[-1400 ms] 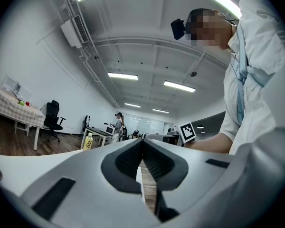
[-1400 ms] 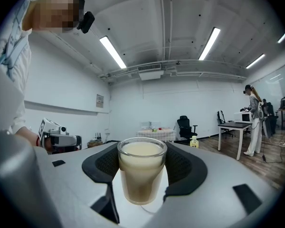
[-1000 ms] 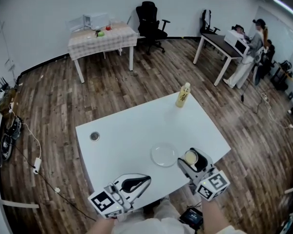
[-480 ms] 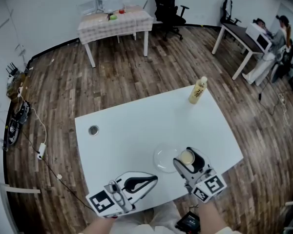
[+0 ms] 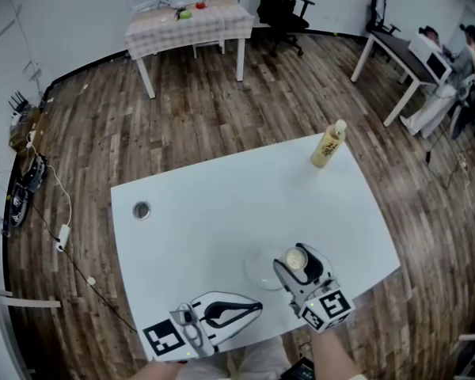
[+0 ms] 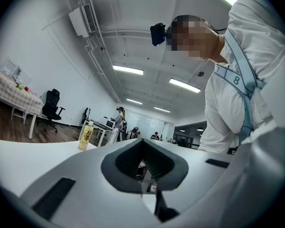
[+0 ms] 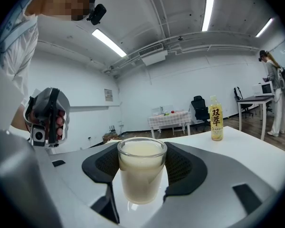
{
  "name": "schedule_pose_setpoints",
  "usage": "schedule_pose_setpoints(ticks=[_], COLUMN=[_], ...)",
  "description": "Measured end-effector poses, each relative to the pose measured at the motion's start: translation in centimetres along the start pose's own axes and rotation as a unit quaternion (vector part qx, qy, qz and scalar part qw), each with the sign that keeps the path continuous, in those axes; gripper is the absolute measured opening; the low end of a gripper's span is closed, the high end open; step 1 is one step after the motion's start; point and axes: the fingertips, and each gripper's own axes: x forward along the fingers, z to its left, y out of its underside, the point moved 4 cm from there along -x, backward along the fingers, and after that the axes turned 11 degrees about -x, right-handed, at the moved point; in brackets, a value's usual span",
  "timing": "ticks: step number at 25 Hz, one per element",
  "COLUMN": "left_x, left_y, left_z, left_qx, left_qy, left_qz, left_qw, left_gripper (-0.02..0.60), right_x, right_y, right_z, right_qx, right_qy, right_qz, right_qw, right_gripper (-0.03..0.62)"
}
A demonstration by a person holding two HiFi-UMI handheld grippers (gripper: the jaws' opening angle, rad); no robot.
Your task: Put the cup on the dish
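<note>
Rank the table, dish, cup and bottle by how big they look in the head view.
1. table
2. dish
3. bottle
4. cup
The last pair is close, and the cup sits nearer the camera, so that order is unsure.

The white table (image 5: pixel 222 204) carries a bottle (image 5: pixel 329 144), a clear dish (image 5: pixel 256 266) and a grommet (image 5: pixel 141 210).

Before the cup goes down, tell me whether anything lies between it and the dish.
Nothing visible does. The right hand-held gripper holds the cup by the right edge of the dish; the left hand-held gripper, shut, lies nearer the person.
</note>
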Motion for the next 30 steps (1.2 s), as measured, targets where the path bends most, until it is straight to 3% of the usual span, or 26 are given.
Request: schedule_pose_setpoints(ticks=[16, 30], left_x=[1.0, 1.6], left_y=[2.0, 3.5], left_z=[1.2, 1.4], left_qx=[-0.009, -0.024], left_qy=[0.011, 0.013], left_qz=[0.026, 0.041], left_qw=[0.9996, 0.9988], left_gripper=[0.002, 0.002], right_x=[3.5, 4.1], right_y=[5.2, 7.0], right_z=[1.1, 2.1], right_qx=[-0.037, -0.087], right_qy=[-0.02, -0.037], right_qz=[0.049, 0.071], right_qw=[0.998, 0.993], right_gripper=[0.285, 0.285])
